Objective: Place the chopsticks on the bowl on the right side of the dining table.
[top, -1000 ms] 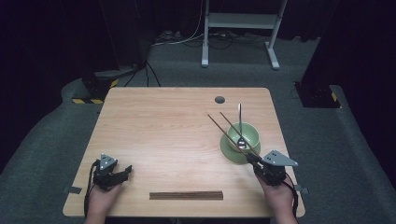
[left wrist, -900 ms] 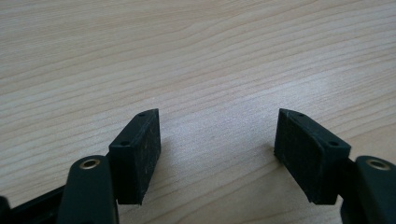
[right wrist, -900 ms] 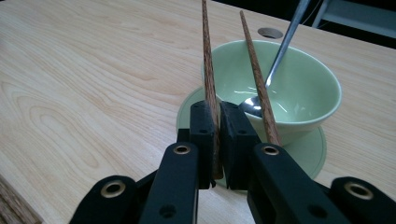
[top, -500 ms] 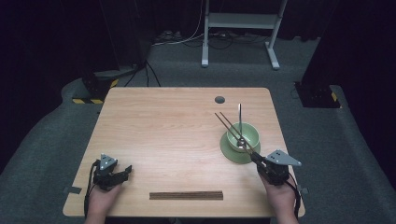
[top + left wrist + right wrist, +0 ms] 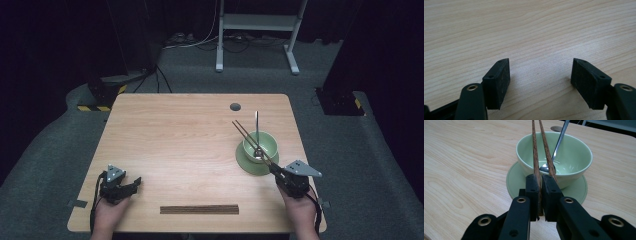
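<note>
Right gripper (image 5: 539,192) — jaws clamped on pair of brown wooden chopsticks (image 5: 541,152), tips above pale green ceramic bowl (image 5: 574,157). Left gripper (image 5: 540,82) — agape, empty. Step, likely: carrying chopsticks; next needs a steady lowering.

light wood surface (image 5: 175,130), round grommet hole (image 5: 235,106) near far edge | grey carpet floor (image 5: 60,145) | white metal stand (image 5: 257,22) behind, cables (image 5: 190,42) beside it | yellow-black hazard strip (image 5: 95,108) far left | dark surroundings
</note>
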Demonstrator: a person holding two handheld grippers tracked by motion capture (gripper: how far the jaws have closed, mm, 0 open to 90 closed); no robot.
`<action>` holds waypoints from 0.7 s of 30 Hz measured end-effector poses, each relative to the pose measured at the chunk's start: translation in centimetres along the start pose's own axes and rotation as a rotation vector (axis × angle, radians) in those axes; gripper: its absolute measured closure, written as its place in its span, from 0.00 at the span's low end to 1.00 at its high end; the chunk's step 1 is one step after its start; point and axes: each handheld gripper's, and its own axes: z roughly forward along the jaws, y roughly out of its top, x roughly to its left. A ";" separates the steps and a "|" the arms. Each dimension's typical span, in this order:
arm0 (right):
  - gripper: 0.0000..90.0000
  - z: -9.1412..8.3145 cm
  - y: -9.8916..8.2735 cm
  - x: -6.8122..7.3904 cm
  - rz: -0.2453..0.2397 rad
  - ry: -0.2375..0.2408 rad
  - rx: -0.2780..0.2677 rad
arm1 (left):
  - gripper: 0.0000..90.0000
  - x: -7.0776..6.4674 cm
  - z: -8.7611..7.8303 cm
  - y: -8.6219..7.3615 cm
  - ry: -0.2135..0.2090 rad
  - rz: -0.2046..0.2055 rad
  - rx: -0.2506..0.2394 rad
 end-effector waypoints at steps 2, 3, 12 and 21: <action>0.94 0.0 0.0 0.0 0.002 -0.002 0.000 | 0.35 0.0 0.0 0.0 0.001 0.001 0.000; 0.94 0.0 0.0 -0.1 0.007 -0.008 -0.002 | 0.35 0.1 0.0 0.0 -0.005 -0.006 0.000; 0.93 0.2 0.0 -0.2 0.011 -0.017 -0.002 | 0.35 0.0 0.0 0.0 -0.004 -0.004 0.000; 0.93 0.3 0.0 -0.3 0.014 -0.015 -0.005 | 0.35 0.0 0.0 0.0 -0.004 -0.005 0.000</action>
